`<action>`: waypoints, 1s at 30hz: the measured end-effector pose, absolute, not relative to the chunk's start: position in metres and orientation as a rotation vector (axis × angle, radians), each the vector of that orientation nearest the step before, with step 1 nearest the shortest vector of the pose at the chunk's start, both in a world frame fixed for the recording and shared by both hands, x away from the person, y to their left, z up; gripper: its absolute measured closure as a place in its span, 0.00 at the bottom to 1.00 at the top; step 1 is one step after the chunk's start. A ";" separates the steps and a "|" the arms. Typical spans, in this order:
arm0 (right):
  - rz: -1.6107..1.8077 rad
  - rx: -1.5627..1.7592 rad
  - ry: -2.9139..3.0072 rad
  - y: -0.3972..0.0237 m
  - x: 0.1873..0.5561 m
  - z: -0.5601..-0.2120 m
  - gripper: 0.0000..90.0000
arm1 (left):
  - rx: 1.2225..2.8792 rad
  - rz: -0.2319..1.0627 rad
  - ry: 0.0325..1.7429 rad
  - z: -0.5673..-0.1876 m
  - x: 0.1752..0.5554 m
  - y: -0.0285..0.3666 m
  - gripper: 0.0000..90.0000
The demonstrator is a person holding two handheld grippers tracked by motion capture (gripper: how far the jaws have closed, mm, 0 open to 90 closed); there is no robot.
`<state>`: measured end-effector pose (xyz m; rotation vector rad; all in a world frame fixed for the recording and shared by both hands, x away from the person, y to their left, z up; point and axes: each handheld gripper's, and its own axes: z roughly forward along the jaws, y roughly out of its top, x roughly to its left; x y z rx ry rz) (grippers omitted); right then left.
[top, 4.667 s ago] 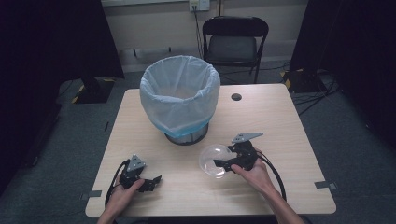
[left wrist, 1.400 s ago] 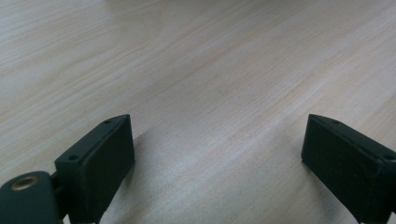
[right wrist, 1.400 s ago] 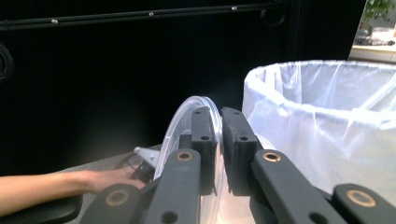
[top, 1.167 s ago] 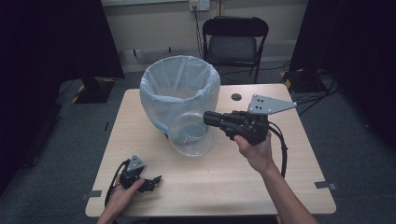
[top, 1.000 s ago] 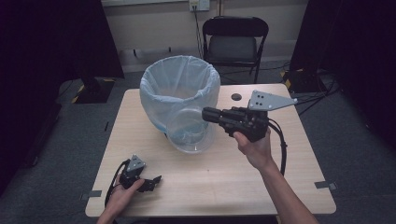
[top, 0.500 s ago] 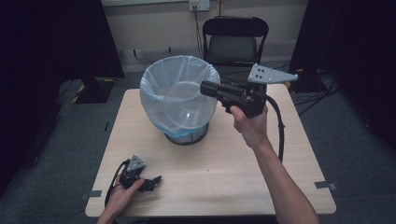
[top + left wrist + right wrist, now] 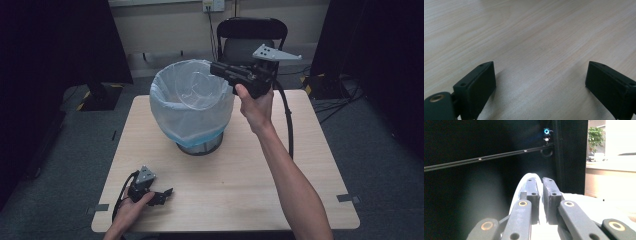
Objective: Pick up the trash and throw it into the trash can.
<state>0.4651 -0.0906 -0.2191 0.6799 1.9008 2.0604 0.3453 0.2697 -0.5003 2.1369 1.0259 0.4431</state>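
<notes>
high: above, fwd-down | L cam: close on table | R cam: level, toward dark wall

Nothing readable anywhere, honestly: no labels, brand names, numbers or signs that I can make out on anything in the high view or either gripper view.

Light wood table at room centre, on grey carpet floor. Black folding chair behind table, against cream wall; wall outlet above chair, cable hanging down. Black curtains left of table, more black curtain right of it. Tangle of cables on floor off table's far right corner. Tape marks on floor near table's near corners. In right gripper view: dark panel, small blue-lit device, potted plant in bright area.
</notes>
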 end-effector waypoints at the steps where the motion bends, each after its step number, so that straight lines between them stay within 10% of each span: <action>1: 2.060 0.691 1.903 -0.089 0.469 -0.221 0.93 | 2.137 0.442 1.026 -0.500 0.345 0.270 0.10; 24: 1.875 0.873 2.013 -0.071 0.522 -0.251 0.93 | 2.137 0.443 1.026 -0.500 0.345 0.270 0.10; 30: 1.846 0.923 2.025 -0.068 0.524 -0.252 0.78 | 2.140 0.439 1.019 -0.500 0.346 0.270 0.09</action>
